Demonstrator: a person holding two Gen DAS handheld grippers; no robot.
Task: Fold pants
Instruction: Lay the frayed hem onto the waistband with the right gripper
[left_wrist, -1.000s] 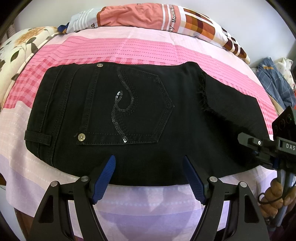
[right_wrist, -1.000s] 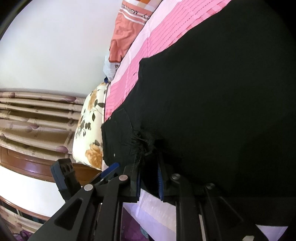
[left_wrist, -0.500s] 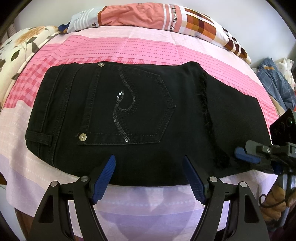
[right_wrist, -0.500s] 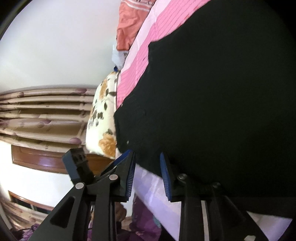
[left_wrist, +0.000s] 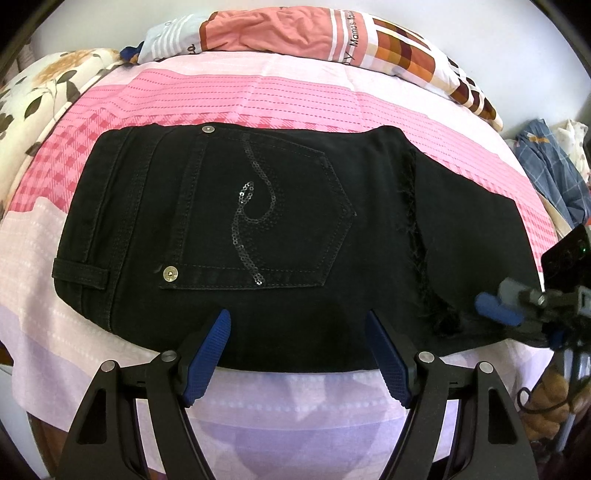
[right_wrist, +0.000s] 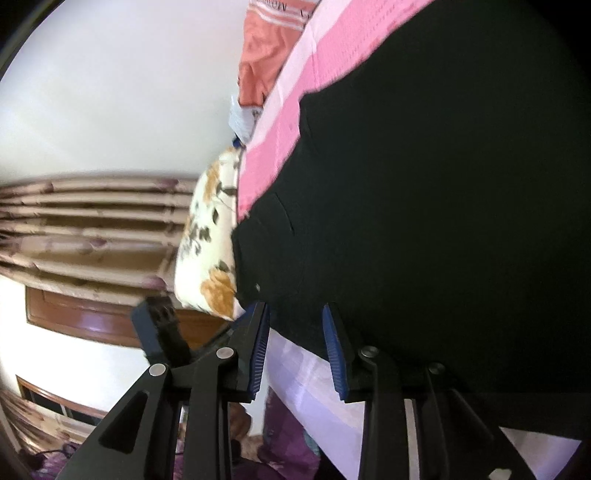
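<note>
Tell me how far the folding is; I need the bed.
Done: the pants lie folded on the sheet, frayed hem across. In hand: nothing; left gripper open, right gripper: jaws have just been closing with the pants' edge between them, unpinched. Left: possibly another fold.

The pants (left_wrist: 240, 236) lie flat across the middle of the bed (left_wrist: 295, 96), waistband to the left, folded leg end to the right. Behind them, along the far edge, lies a rolled blanket (left_wrist: 295, 33); a pillow (left_wrist: 40, 88) sits at the far left corner. A heap of clothes (left_wrist: 554, 166) lies off the bed's right side. My left fingers (left_wrist: 207, 358) hang over the pants' near edge; my right fingers (left_wrist: 495, 302) sit at their near right corner.
</note>
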